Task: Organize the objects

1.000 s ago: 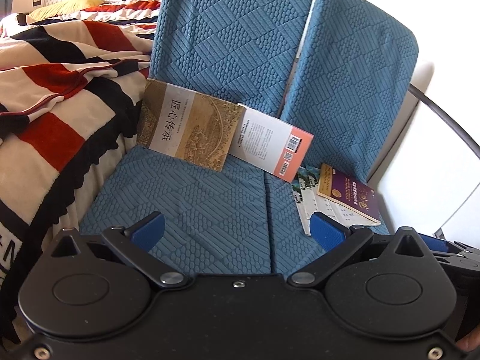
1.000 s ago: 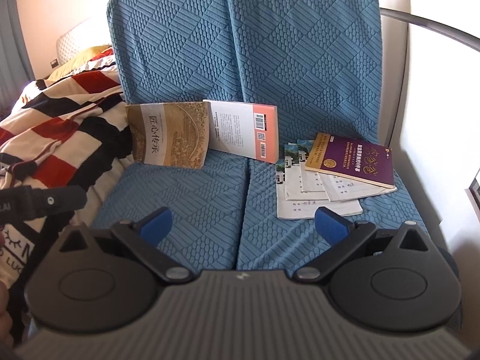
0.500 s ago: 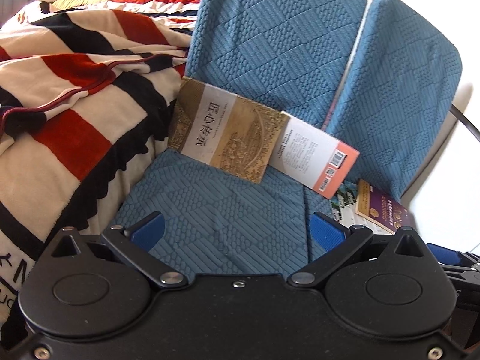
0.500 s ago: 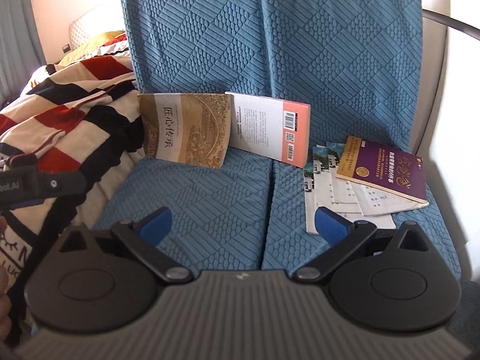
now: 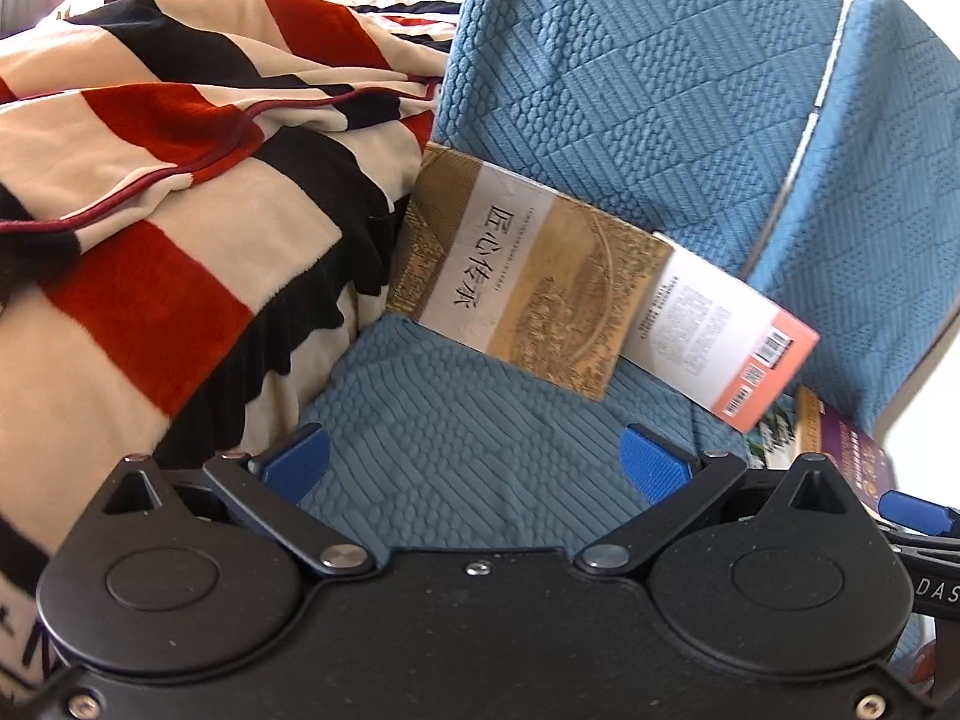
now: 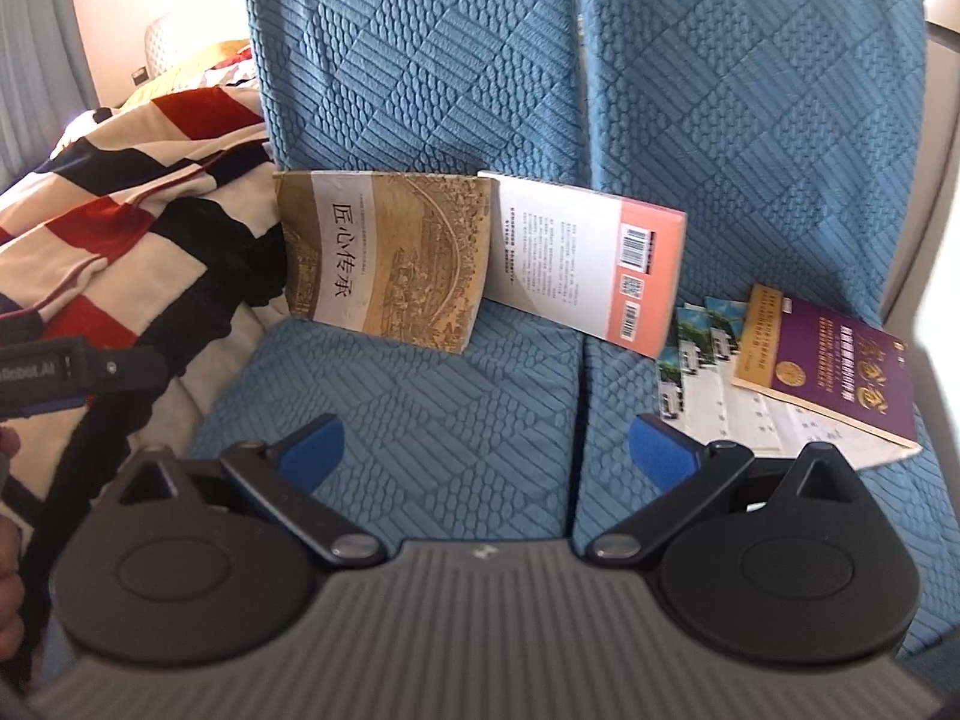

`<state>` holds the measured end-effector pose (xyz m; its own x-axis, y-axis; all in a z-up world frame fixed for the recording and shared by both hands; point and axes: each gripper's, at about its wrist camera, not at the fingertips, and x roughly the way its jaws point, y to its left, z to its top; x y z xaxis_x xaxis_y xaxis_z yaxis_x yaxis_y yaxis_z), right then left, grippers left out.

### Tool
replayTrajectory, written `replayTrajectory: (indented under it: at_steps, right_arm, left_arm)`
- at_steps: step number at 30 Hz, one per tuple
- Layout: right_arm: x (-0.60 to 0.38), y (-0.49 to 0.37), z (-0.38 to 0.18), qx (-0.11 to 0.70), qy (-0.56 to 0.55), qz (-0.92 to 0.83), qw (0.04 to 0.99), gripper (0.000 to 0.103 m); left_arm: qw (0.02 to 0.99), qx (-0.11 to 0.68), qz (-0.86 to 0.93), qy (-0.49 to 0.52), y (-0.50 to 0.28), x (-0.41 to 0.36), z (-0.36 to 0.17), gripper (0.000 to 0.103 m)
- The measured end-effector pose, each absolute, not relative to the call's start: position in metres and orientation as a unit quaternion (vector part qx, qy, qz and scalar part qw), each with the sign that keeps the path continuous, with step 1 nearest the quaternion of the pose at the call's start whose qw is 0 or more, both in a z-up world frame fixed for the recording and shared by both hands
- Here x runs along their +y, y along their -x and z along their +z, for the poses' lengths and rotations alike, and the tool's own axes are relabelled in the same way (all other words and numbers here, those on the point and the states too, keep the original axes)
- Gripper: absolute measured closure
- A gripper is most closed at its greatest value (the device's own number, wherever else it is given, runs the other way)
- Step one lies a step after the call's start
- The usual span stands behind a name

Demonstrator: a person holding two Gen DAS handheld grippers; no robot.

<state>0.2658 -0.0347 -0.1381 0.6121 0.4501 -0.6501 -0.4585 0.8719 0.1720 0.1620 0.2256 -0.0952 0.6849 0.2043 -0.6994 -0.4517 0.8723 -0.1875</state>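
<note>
A tan book (image 5: 528, 294) (image 6: 384, 258) leans against the back of the blue sofa's left seat. A white and orange book (image 5: 720, 342) (image 6: 588, 267) leans behind it to the right. A purple book (image 6: 828, 366) (image 5: 840, 450) lies on white leaflets (image 6: 702, 378) on the right seat. My left gripper (image 5: 474, 468) is open and empty above the left seat cushion, short of the tan book. My right gripper (image 6: 486, 450) is open and empty above the gap between the cushions.
A striped red, black and cream blanket (image 5: 150, 192) (image 6: 120, 198) is heaped at the left, against the blue sofa (image 5: 630, 90) (image 6: 420, 60). The left gripper's body (image 6: 72, 366) shows at the left of the right wrist view. A white wall (image 6: 942, 180) stands at the right.
Both grippers have moved closer to the sofa. The left view has swung left toward the blanket and tan book. Both stay open.
</note>
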Motion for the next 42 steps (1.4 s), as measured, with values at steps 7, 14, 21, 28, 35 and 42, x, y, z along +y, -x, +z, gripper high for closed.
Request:
replayTrajectory:
  at_steps: [7, 14, 21, 28, 35, 42]
  right_arm:
    - [-0.007, -0.294, -0.159, 0.369, 0.007, 0.262, 0.892, 0.000]
    - [0.012, -0.329, -0.177, 0.366, 0.003, 0.266, 0.891, 0.000]
    - [0.036, -0.370, -0.190, 0.356, -0.015, 0.274, 0.893, 0.000]
    - [0.061, -0.408, -0.207, 0.362, -0.033, 0.287, 0.886, 0.000]
    - [0.077, -0.439, -0.226, 0.373, -0.036, 0.292, 0.880, 0.000]
    - [0.089, -0.470, -0.245, 0.392, -0.055, 0.293, 0.870, 0.000]
  left_arm:
    - [0.900, 0.357, 0.182, 0.170, -0.194, 0.249, -0.114, 0.000]
    - [0.902, 0.360, 0.182, 0.152, -0.229, 0.269, -0.130, 0.000]
    - [0.911, 0.353, 0.164, 0.139, -0.272, 0.291, -0.147, 0.000]
    - [0.914, 0.354, 0.155, 0.121, -0.314, 0.309, -0.158, 0.000]
    - [0.914, 0.361, 0.153, 0.108, -0.352, 0.324, -0.173, 0.000]
    - [0.918, 0.356, 0.146, 0.092, -0.381, 0.332, -0.180, 0.000]
